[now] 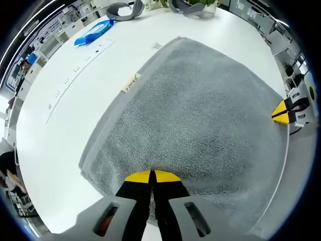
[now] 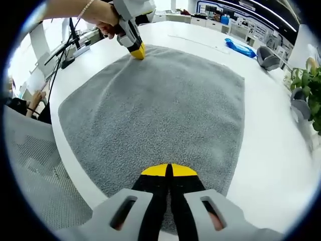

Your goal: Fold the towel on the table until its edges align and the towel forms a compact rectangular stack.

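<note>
A grey towel point(image 1: 200, 110) lies spread flat on the white table point(image 1: 75, 115), with a small tan label point(image 1: 131, 83) at one edge. My left gripper point(image 1: 152, 176) is shut, its yellow tips pressed together on the towel just inside its near edge. No cloth shows between them. In the right gripper view the towel point(image 2: 165, 100) stretches away and my right gripper point(image 2: 168, 170) is likewise shut, tips resting on the towel near its closest edge. The left gripper point(image 2: 134, 50), held by a hand point(image 2: 103, 17), sits at the towel's far corner. The right gripper point(image 1: 285, 111) touches the towel's right corner.
A blue packet point(image 1: 95, 31) and grey curved objects point(image 1: 123, 11) lie at the table's far side. A potted plant point(image 2: 306, 85) stands beside the table point(image 2: 271, 140). A mesh chair point(image 2: 30, 165) and cables point(image 2: 65, 50) are at the left.
</note>
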The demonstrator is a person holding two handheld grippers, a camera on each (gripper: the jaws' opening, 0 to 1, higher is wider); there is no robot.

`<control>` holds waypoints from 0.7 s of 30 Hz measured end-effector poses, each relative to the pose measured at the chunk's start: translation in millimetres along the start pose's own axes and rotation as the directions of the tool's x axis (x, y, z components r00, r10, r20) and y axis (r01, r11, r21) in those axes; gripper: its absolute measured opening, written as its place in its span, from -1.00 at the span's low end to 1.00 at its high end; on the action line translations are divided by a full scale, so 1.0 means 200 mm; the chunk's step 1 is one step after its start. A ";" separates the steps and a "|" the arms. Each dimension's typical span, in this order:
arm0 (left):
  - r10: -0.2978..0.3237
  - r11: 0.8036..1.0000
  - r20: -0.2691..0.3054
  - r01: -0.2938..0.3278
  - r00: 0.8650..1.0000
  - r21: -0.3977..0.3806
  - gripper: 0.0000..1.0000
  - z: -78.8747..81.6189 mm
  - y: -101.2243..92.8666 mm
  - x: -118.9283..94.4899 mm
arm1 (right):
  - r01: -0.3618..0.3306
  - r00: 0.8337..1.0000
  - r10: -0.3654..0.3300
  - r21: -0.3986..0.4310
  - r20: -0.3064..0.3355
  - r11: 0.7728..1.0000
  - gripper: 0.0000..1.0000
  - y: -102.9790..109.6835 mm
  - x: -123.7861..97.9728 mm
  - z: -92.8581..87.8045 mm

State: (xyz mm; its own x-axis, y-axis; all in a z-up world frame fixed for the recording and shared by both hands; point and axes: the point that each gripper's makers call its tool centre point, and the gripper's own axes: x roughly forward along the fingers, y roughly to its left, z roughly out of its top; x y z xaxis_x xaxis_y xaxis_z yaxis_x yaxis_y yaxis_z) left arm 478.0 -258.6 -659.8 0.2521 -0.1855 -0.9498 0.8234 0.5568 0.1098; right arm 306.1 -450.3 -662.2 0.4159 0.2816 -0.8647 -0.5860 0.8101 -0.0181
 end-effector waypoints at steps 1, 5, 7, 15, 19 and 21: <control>0.001 1.000 0.001 -0.001 1.000 -0.002 -0.99 0.00 0.00 0.00 | 0.001 1.000 -0.001 -0.006 -0.007 1.000 -1.00 0.00 0.00 0.00; 0.026 0.997 -0.003 -0.026 1.000 -0.076 -0.99 0.00 0.01 0.00 | 0.010 1.000 -0.011 -0.035 -0.020 0.999 -1.00 0.00 0.00 -0.01; 0.046 0.998 0.016 -0.045 0.999 -0.041 -0.99 0.02 0.00 -0.02 | 0.014 1.000 -0.014 -0.039 -0.019 0.999 -1.00 0.00 0.00 -0.01; 0.114 0.983 0.189 -0.084 0.975 -0.161 -0.98 0.13 0.02 -0.21 | 0.016 1.000 -0.016 -0.053 -0.016 0.998 -1.00 0.00 0.00 0.00; 0.101 0.986 0.253 -0.063 0.962 -0.153 -0.94 0.14 -0.04 -0.31 | -0.018 1.000 0.018 0.005 -0.004 1.000 -1.00 -0.02 0.00 0.00; 0.095 0.982 0.288 -0.042 0.953 -0.182 -0.94 0.14 -0.10 -0.35 | -0.031 1.000 0.031 0.010 0.000 0.999 -1.00 -0.02 0.00 0.00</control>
State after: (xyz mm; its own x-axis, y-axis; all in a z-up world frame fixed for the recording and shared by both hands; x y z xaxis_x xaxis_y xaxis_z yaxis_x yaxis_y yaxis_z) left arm 458.4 -279.1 -587.8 0.4644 -0.3572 -0.8104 0.7053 0.7026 0.0946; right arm 307.8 -453.2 -662.1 0.3976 0.3060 -0.8650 -0.5914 0.8063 0.0134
